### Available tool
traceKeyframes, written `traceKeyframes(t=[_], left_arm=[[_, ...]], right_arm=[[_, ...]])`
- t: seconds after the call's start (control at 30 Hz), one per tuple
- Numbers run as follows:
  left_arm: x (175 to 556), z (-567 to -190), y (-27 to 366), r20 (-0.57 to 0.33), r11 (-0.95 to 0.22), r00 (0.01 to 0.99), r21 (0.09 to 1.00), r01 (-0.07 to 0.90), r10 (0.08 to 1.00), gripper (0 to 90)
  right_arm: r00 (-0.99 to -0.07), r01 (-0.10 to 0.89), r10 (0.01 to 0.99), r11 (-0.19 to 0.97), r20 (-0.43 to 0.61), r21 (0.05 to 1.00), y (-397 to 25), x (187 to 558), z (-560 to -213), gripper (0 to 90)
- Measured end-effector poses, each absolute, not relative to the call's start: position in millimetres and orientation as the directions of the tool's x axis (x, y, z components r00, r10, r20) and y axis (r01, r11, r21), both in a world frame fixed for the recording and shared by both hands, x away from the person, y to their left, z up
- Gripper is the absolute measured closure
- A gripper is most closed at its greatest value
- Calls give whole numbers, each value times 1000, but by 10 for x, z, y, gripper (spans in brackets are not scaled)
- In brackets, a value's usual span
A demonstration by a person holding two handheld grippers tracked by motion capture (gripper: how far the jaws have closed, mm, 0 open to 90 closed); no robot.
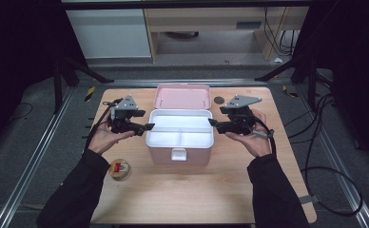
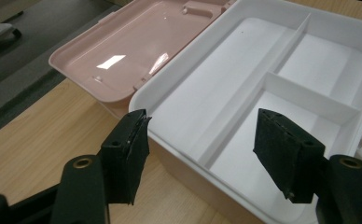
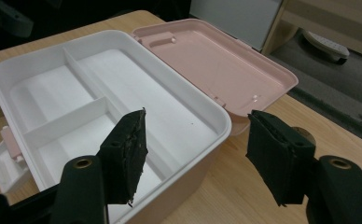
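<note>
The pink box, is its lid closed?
No, the pink box is open: its lid lies flat behind it, and the white tray inside, with its dividers, has nothing in it.

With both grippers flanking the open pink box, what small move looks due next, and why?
Probably ease both grippers inward to pinch the white tray's side rims. The left gripper and right gripper hang open at opposite ends of the box, the lid lies back, and the tray compartments look bare.
</note>
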State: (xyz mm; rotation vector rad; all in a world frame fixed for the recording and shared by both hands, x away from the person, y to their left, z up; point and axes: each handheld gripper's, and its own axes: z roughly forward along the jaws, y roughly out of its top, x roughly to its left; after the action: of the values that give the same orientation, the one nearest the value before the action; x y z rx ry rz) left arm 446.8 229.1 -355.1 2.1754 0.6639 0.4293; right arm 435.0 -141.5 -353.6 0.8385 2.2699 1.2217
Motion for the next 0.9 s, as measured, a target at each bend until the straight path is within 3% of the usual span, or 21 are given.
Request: traceKeyframes(t=[0.47,0.9], left_arm=[[4672,-3393,2091,94,-659,894,710,248,438,379],[4795,-3478,1972,128,-782,934,591,198,333,411]], right_arm=[[-848,216,517,537,-116,815,-1313,4615,-3484,533],[-929,159,342,719,-145,676,-1141,4742,-3554,622]])
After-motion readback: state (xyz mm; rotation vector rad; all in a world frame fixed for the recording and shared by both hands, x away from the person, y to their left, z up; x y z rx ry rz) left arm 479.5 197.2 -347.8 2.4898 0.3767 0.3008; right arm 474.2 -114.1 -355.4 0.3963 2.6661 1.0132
